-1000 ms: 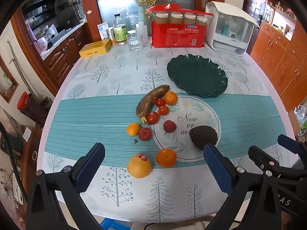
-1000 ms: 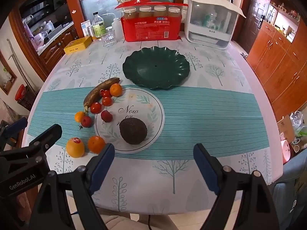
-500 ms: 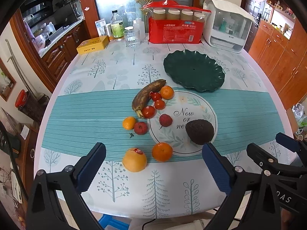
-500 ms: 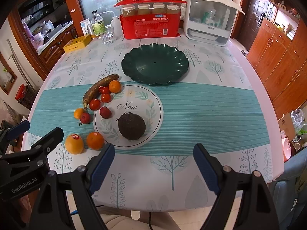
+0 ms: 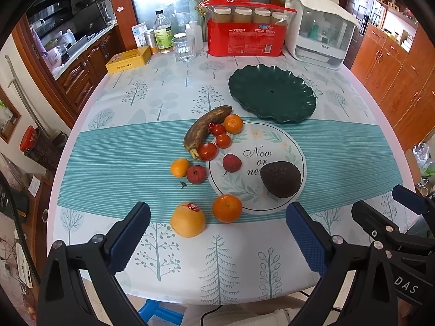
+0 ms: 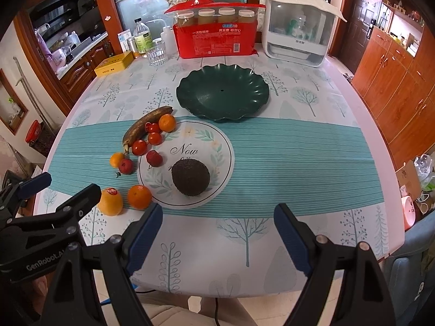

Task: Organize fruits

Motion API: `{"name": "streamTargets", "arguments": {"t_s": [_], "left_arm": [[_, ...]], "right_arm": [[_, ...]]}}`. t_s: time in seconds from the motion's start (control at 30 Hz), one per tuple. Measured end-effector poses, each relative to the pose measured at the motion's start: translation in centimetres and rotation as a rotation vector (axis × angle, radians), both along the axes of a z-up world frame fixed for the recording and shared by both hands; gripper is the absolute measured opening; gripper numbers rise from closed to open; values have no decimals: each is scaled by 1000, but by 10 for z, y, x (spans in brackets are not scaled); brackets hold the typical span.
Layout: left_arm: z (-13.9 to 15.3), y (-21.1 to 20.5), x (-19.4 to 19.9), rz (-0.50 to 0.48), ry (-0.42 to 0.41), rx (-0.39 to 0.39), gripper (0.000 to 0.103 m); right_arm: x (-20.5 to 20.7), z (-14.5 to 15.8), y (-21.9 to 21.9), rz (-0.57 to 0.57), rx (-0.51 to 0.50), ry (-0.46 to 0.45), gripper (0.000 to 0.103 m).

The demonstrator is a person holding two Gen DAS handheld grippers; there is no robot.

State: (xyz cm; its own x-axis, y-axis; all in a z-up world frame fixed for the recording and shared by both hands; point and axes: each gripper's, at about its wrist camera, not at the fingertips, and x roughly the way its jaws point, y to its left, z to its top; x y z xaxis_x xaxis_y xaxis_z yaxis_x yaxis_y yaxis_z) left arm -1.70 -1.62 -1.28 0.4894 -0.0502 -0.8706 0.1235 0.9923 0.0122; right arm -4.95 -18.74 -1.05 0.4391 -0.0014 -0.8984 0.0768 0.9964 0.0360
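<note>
Both grippers have drawn back slightly toward the near edge of the table, so the fruit sits farther off than half a second ago; nothing on the cloth has shifted. The left gripper and right gripper hang wide open and empty above that edge. A banana, cherry tomatoes, oranges and an avocado cluster mid-table, apart from the bare green plate behind them. A red package and drinking glass line the far edge.

Home kitchen-diner: wooden cabinets, tableclothed table, stove counter.
</note>
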Motion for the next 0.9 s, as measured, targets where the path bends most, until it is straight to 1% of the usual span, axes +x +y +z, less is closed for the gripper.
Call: {"name": "streamTargets", "arguments": {"t_s": [0.5,0.8,0.9], "left_arm": [[0,1,2,-1,3,2,99],[3,4,6,-6,-15,39,99],[4,6,7,-6,-16,35,99]], "right_arm": [[-3,0,4,0,5,5,85],[-1,0,5,1,7,9,85],[0,2,7,4,9,7,85]]}}
